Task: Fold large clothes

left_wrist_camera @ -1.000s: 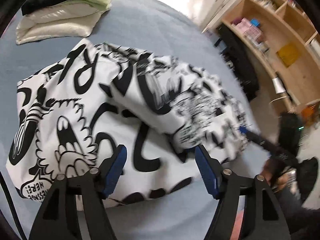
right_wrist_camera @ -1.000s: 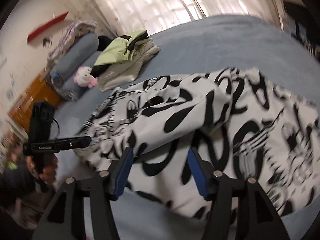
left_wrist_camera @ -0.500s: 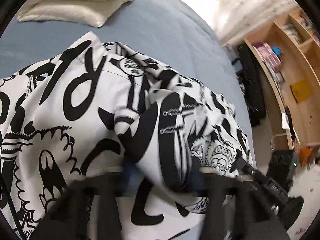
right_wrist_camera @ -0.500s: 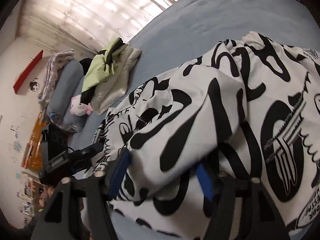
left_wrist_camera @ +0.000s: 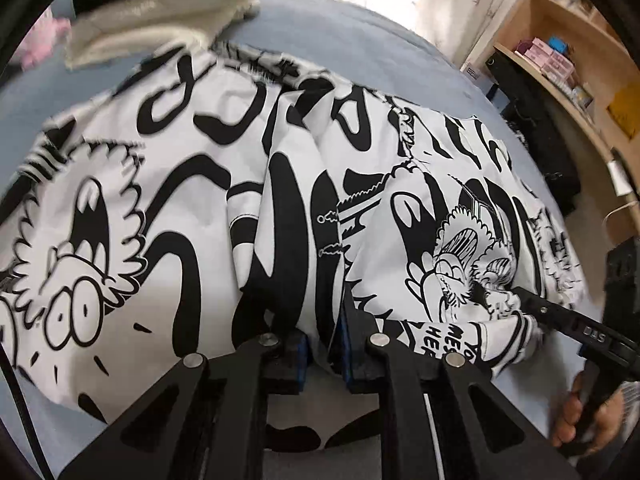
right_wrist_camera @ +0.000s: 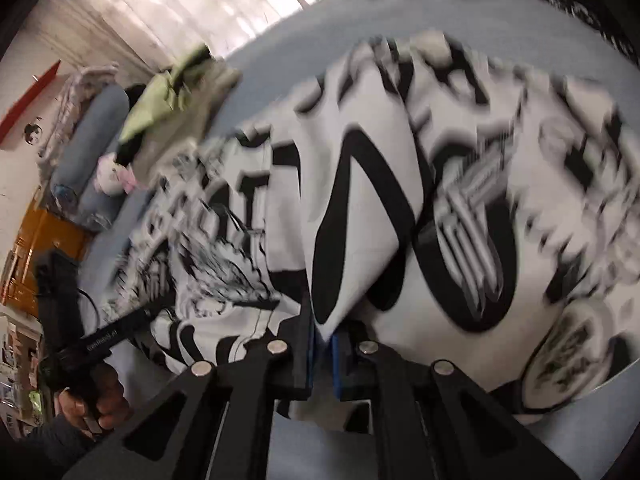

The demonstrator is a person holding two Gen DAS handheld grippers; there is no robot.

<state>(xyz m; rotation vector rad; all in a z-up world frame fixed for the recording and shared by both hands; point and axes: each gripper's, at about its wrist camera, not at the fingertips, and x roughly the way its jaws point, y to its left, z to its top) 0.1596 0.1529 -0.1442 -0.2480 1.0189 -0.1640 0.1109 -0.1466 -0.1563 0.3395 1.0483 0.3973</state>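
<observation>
Black-and-white printed garment (left_wrist_camera: 168,208) spread on the blue bed (left_wrist_camera: 360,28). Left claw (left_wrist_camera: 323,354) has just closed, clenched on a raised fold at the garment's near edge. Right claw (right_wrist_camera: 323,354) likewise just closed, pinching a fold on its own side. Both pitched down at the garment. Wooden shelf (left_wrist_camera: 568,52) right of the garment holds boxes. Folded clothes pile (left_wrist_camera: 160,4) beyond the garment, pink plush (right_wrist_camera: 116,172) beside that pile
</observation>
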